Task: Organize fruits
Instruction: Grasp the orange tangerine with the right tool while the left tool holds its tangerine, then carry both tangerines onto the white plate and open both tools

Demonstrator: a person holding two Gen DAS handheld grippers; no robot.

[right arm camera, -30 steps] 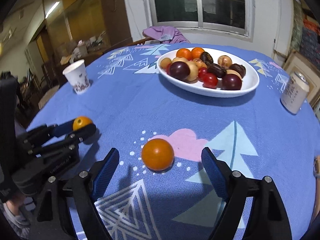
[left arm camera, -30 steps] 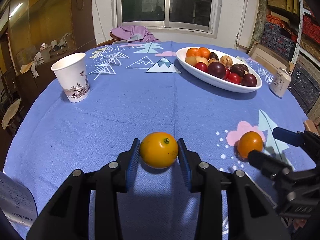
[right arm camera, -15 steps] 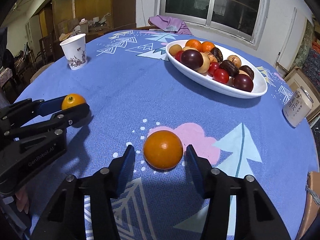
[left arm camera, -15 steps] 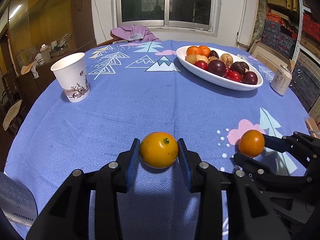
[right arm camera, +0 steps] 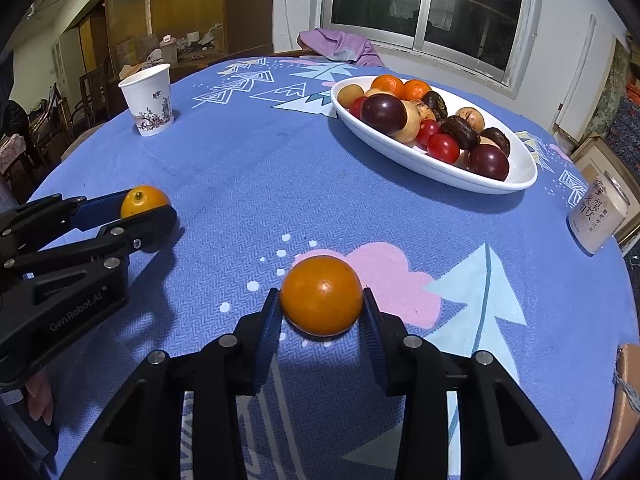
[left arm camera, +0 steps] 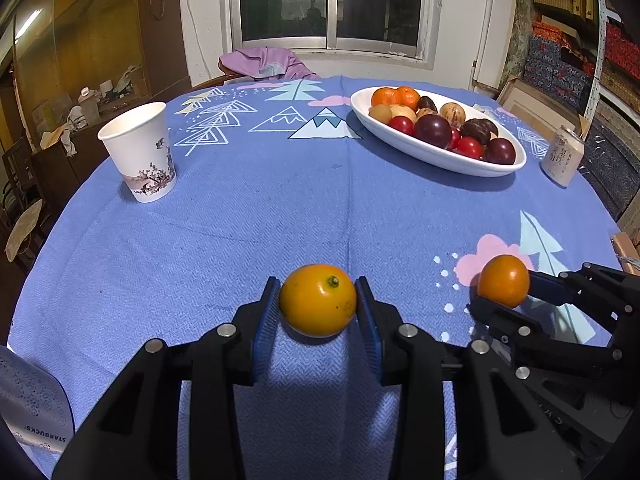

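Green stem dimple on the yellow-orange fruit (left arm camera: 318, 306), left-wrist view only.

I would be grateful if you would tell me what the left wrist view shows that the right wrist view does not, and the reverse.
Only the left wrist view shows the Starbucks bag at its lower left corner and the stacked boxes by the wall.

Only the right wrist view shows fingertips under the left gripper.

Both show the white bowl, paper cup, can, and each gripper shut on an orange: left orange, right orange, right gripper.
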